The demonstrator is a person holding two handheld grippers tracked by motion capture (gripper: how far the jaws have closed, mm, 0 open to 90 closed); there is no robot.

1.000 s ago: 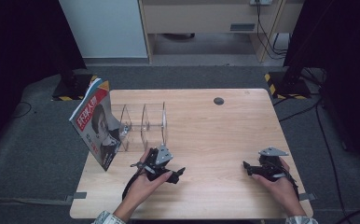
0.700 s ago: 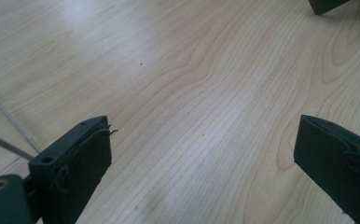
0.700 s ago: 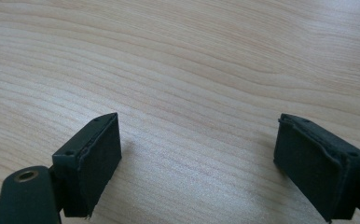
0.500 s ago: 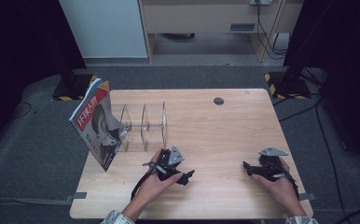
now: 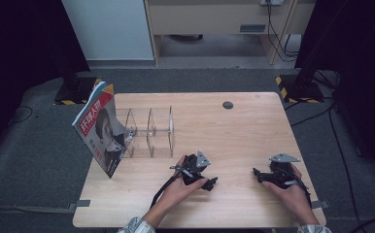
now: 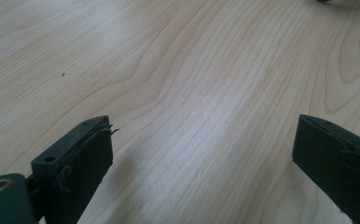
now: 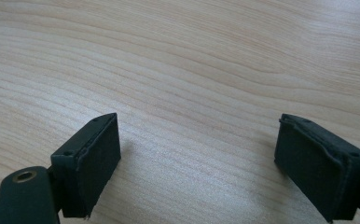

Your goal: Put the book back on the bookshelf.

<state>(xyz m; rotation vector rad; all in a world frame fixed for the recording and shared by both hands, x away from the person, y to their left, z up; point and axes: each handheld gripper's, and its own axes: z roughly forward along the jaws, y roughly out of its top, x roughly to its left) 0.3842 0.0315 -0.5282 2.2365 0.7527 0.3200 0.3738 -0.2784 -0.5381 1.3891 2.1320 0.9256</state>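
A magazine (image 5: pixel 100 128) with a face on its cover leans tilted against the left end of a clear acrylic divider rack (image 5: pixel 149 132) on the wooden table (image 5: pixel 234 131). My left gripper (image 5: pixel 210 183) rests low over the table's front middle, to the right of the rack, open with nothing between its jaws (image 6: pixel 201 154). My right gripper (image 5: pixel 256 173) sits near the front right, also open and empty (image 7: pixel 199 158). Both gripper views show bare wood between wide-apart jaws.
A small dark round hole (image 5: pixel 228 105) sits near the table's back edge. Tape tabs (image 5: pixel 82 203) mark the front corners. Beyond the table stand a white cabinet (image 5: pixel 108 29) and black stands with cables on grey carpet.
My left gripper has slid to the right along the table front, away from the rack. The right gripper has stayed where it was.
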